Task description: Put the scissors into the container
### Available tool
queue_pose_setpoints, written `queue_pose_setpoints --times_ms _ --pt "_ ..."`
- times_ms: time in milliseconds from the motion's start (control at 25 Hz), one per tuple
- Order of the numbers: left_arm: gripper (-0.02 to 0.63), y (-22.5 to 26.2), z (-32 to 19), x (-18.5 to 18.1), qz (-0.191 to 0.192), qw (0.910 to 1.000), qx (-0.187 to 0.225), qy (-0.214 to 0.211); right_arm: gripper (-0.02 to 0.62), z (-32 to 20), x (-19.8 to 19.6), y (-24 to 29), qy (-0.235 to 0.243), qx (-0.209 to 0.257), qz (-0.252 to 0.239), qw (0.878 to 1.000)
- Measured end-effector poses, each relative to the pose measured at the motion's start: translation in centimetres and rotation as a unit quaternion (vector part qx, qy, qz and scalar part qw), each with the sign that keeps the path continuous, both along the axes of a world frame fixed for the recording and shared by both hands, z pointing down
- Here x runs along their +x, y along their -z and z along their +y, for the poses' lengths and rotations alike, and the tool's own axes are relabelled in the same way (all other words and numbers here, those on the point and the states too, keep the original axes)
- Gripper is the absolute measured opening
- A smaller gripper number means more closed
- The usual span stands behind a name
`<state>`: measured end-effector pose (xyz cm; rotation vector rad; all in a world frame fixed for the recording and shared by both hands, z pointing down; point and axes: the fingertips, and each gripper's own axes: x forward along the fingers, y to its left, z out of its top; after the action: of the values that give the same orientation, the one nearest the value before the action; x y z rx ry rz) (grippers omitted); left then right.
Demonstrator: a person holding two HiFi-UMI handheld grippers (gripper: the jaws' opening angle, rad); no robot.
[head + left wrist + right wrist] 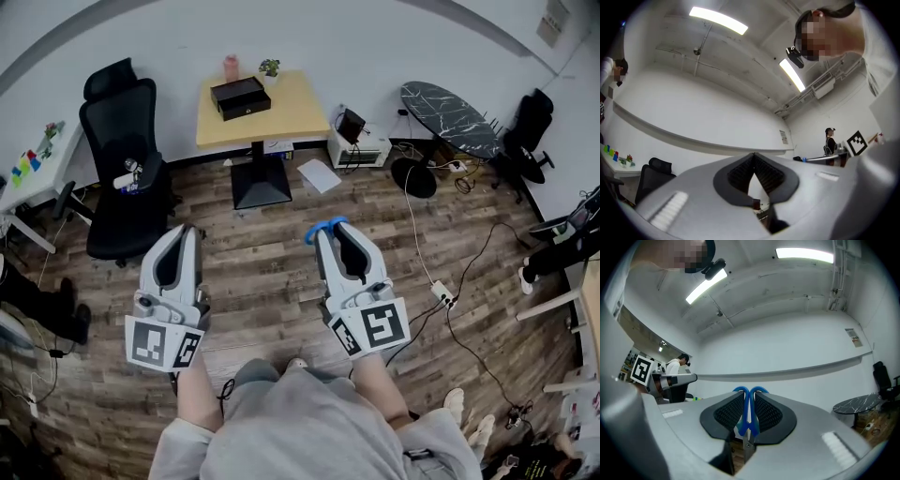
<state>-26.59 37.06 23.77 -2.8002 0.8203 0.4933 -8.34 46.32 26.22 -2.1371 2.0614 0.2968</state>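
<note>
The scissors (746, 413) are clamped between the 2 pads of my right gripper (749, 398). The blue handle loops poke out past the jaw tips and the metal blades run back toward my hand. In the head view they show as a blue loop at the front of that gripper, held out over the wooden floor (272, 281).

My left gripper (752, 157) has its jaws closed tip to tip with nothing between them.

So, as I judge it, the pickup is done and the carrying and dropping are left. The likely container is the black box (240, 97) on the yellow table (295, 112), well apart from me across the floor. I cannot tell from here whether its top is open.

Beside the box stand a pink bottle (231, 67) and a small plant (270, 67).

A black office chair (122, 169) sits left of the table. A sheet of paper (319, 175) lies by the table's base, and cables (417, 234) trail on the right. The straight path to the table looks free.
</note>
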Motion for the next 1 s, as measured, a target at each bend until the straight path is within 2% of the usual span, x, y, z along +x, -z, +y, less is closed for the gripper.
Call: queue_pose_setpoints --times_ms 120,280,440,680,1000 --pt "0.055 0.1 -0.5 0.3 0.023 0.9996 -0.015 -0.003 0.074 -0.5 0.9 -0.5 0.006 -0.002 -0.013 1.000" --pt "0.055 0.3 -2.1 1.8 0.001 0.9998 -0.003 0.018 0.074 -1.6 2.2 -0.7 0.007 -0.003 -0.018 1.000" --pt "0.055 -0.3 -4.7 3.7 0.005 0.9997 -0.013 0.019 0.074 -3.7 4.2 -0.8 -0.001 -0.009 -0.013 1.000" --pt "0.055 -0.6 -11.9 6.4 -0.015 0.9994 -0.016 0.025 0.074 -10.4 6.6 -0.2 -0.002 -0.005 -0.009 1.000" --pt "0.055 0.9 -22.0 9.2 -0.021 0.9997 0.001 0.016 0.074 -20.8 9.0 1.7 -0.009 0.006 0.001 1.000"
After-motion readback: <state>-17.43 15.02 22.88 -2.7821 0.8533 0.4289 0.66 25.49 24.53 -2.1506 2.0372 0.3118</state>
